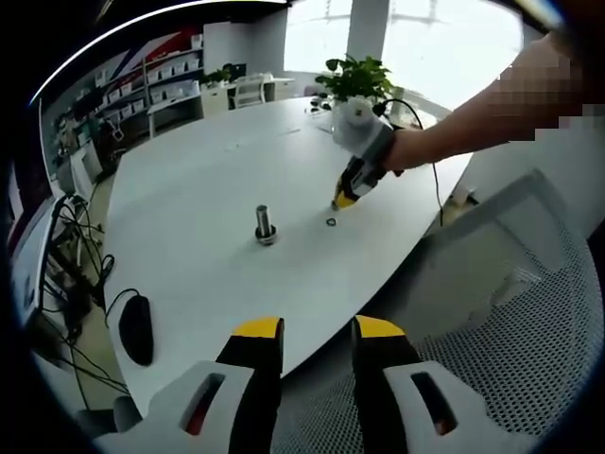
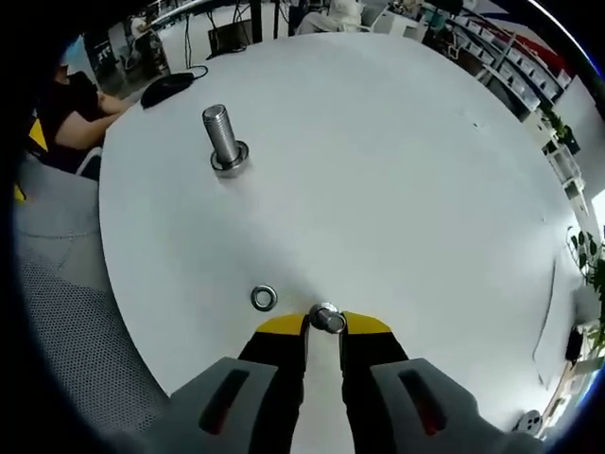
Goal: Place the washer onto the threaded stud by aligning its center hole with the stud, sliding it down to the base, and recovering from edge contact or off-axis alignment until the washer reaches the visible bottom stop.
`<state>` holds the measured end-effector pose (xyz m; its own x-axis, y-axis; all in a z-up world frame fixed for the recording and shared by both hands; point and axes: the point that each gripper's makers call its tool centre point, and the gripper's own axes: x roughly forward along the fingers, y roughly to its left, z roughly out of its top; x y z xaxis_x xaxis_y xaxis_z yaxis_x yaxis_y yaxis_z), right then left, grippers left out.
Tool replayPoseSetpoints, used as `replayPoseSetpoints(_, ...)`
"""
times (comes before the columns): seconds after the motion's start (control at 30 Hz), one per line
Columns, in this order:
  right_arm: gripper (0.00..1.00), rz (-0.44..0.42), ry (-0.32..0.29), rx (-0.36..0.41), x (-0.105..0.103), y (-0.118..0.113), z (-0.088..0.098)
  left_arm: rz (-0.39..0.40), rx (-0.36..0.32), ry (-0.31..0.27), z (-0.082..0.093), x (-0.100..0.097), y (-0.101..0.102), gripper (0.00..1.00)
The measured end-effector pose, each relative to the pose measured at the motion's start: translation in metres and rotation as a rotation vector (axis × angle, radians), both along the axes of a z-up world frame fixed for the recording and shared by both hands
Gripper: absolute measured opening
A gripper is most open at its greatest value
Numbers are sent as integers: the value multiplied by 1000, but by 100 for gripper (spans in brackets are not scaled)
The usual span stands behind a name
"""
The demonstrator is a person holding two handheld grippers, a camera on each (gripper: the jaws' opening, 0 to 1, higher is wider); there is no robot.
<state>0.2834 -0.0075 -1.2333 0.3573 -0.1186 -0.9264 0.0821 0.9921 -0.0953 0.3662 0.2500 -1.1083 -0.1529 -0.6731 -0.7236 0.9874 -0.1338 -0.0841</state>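
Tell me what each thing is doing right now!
Stud: standing upright on the table, a ring at its base.
Loose washer: lying flat on the table.
Right gripper: shut on a small metal piece.
Left gripper: open, holding nothing.

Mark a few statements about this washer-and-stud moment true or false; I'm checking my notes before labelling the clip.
1. The right gripper pinches a small silver metal washer at its yellow fingertips. True.
2. The upright grey threaded steel stud already carries that pinched washer. False: the held washer is at the gripper, well apart from the stud.
3. A second flat silver ring washer lies on the white round table beside the right gripper's tips. True.
4. The left gripper holds the stud. False: its jaws stand apart with nothing between them, back at the table's near edge.
5. A black computer mouse lies on the table. True.
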Motion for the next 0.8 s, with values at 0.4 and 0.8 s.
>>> replayPoseSetpoints(0.4, 19, 10, 16, -16, -8, 7, 7, -2, -5, -3, 0, 0, -2, 27)
replayPoseSetpoints(0.8, 21, -38, 25, 15, -24, 12, 5, 1, -15, -5, 3, 0, -2, 27)
